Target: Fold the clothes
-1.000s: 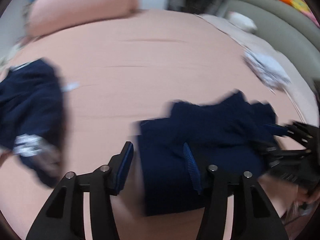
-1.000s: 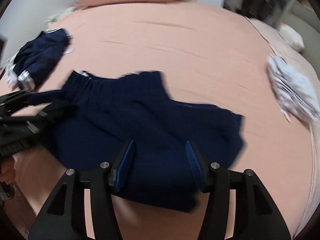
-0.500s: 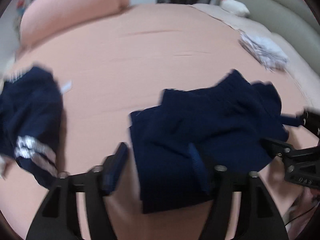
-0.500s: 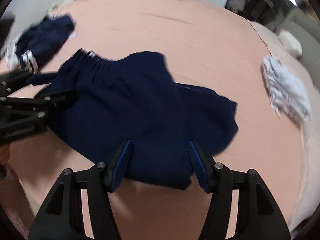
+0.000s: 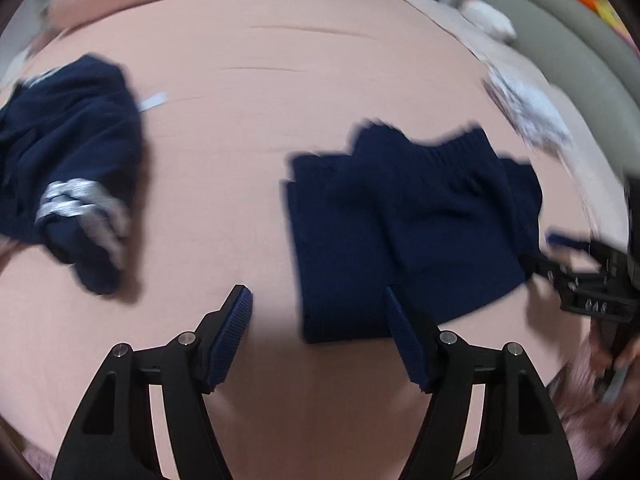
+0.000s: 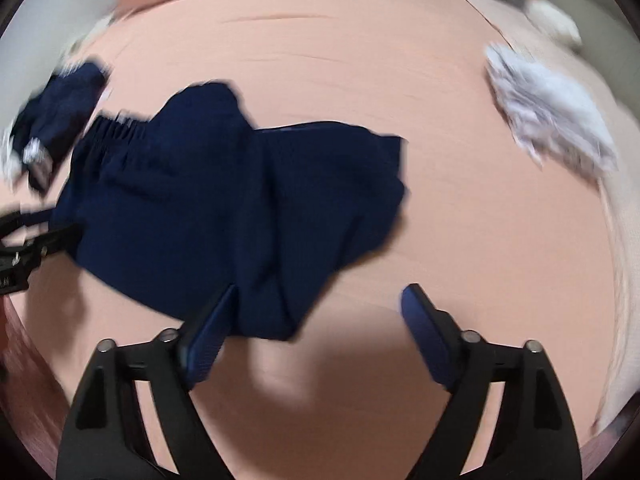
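here, in the left wrist view, a crumpled navy garment with white stripes (image 5: 68, 184) lies at the left edge on the pink bed sheet (image 5: 256, 120). the folded navy shorts (image 5: 404, 232) sit right of centre, long side running across the frame. the left gripper (image 5: 318, 304) stands released at the bottom, its right finger overlapping the shorts' near edge in this view, gripping nothing. the right gripper (image 5: 560, 248) sits at the shorts' far right edge. in the right wrist view, its jaws have just been opening; they are spread, the shorts' (image 6: 240, 208) near corner between them and unpinched, and a white garment (image 6: 548, 108) lies at upper right. both grippers seem equally near.
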Available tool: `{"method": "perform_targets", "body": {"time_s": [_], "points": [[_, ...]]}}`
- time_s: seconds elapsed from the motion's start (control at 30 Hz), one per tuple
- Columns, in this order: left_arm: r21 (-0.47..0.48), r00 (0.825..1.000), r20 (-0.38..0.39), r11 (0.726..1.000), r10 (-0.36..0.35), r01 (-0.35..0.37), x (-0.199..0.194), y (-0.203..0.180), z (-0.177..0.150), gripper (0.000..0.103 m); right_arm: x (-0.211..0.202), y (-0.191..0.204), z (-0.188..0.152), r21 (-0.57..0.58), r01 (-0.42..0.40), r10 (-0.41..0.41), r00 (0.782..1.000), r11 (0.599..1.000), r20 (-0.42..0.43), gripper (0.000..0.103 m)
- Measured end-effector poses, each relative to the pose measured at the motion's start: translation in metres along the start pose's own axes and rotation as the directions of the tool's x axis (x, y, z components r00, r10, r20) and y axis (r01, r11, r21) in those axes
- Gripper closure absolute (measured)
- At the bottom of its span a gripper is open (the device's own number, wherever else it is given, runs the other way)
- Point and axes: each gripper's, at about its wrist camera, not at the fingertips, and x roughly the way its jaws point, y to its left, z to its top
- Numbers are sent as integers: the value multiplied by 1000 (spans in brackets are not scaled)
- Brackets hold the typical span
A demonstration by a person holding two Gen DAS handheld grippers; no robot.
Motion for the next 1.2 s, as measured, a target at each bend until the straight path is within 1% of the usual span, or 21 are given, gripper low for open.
{"method": "perform_targets", "body": {"time_s": [0.03,0.07,0.17,0.2,0.27,0.3,0.37,0.43,0.5,0.53,0.6,0.67,0.7,0.73,0.8,0.9,1.0,1.03,1.1,1.13,1.2], "points": [[-24,1000,26,1000,-3,4,-6,6,3,32,-4,-3,2,16,2,-2,1000,1000,-11,18],[-44,998,56,999,-12,15,-12,12,5,32,-13,-2,6,4,19,-19,1000,1000,3,20],[-25,996,94,1000,-5,8,-15,17,13,33,-41,16,17,-112,95,-81,989,989,126,21],[-16,994,105,1000,-2,3,-15,19,15,34,-47,22,21,-134,94,-73,985,986,158,21],[13,994,105,1000,-19,18,-9,18,24,34,-49,32,33,-161,42,-10,981,986,196,21],[27,994,105,999,-31,28,-3,18,29,34,-46,36,37,-170,21,13,981,985,192,21],[45,993,116,999,-35,29,3,14,36,34,-26,58,53,-216,9,30,984,976,176,25],[48,992,124,999,-29,23,5,15,37,34,-9,69,60,-275,30,17,986,961,169,28],[54,995,99,999,2,-7,33,-12,33,34,6,80,72,-297,70,-22,986,952,165,30],[59,996,89,998,22,-28,41,-18,32,34,11,80,76,-283,78,-32,986,956,164,30],[55,996,75,998,38,-42,45,-13,34,33,15,60,74,-192,37,-4,986,981,166,30],[14,996,74,999,44,-45,40,-2,35,33,20,41,71,-99,-6,23,985,995,171,29],[-5,995,77,998,60,-60,37,3,36,33,21,31,70,-61,-23,33,984,998,173,29],[-21,995,82,998,60,-58,35,6,36,33,22,22,68,-40,-33,40,984,999,174,27],[-58,995,99,998,21,-15,29,12,36,33,22,6,64,-2,-57,56,983,998,174,26],[-80,991,115,994,-71,80,17,16,32,33,9,-8,59,24,-120,114,978,993,177,26],[-128,978,61,970,-201,208,22,15,25,33,-15,-27,51,66,-192,175,964,979,201,24],[-138,976,41,967,-212,216,28,12,23,33,-21,-34,46,82,-198,179,963,977,200,20],[-132,979,7,970,-205,204,35,7,18,33,-23,-41,35,108,-155,136,978,982,160,19],[-123,981,-1,974,-193,192,38,5,18,33,-17,-44,31,113,-145,130,983,983,132,19],[-118,981,1,974,-194,193,38,5,15,33,-8,-58,18,133,-158,148,985,978,85,19]]}}
